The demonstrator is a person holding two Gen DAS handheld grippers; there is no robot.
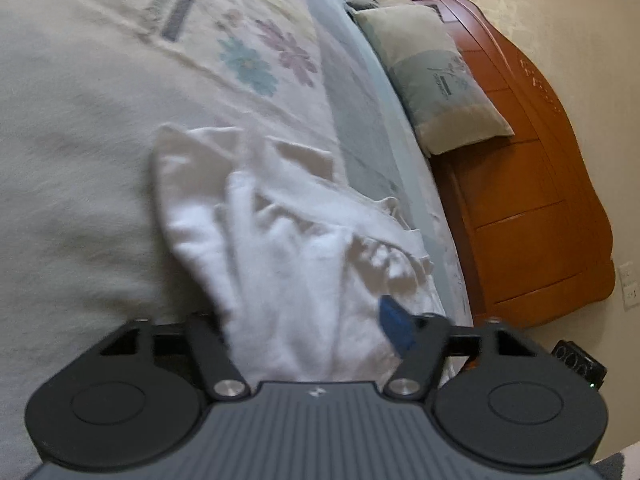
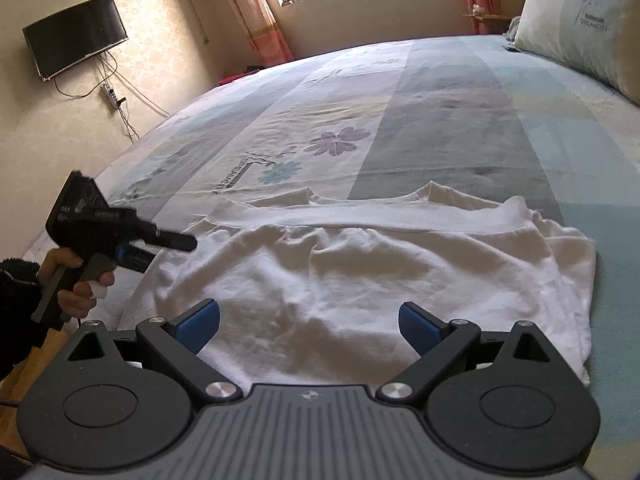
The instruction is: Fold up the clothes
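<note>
I see the white cotton garment [image 2: 360,264] lying crumpled across the lower middle of the right wrist view, on the pastel striped bedsheet with flower prints [image 2: 440,112]; its ribbed hem runs across the picture and its near edge is cut off behind my right gripper [image 2: 309,326]. That gripper's blue-padded jaws stand wide apart above the cloth, with nothing pinched between them. At the left edge of the same view a person's hand [image 2: 76,280], partly hidden by a dark fuzzy sleeve [image 2: 16,300], holds the left gripper [image 2: 160,246] at the garment's left edge; its tips are too dark to separate there. In the left wrist view the picture is blurred: the white garment fills the gap between the jaws, one blue pad [image 1: 394,326] shows at lower right, and the other is buried under the fabric, so I cannot tell whether the pads truly press on it. A pale pillow [image 1: 436,80] leans on the orange wooden headboard [image 1: 540,200] at the upper right.
</note>
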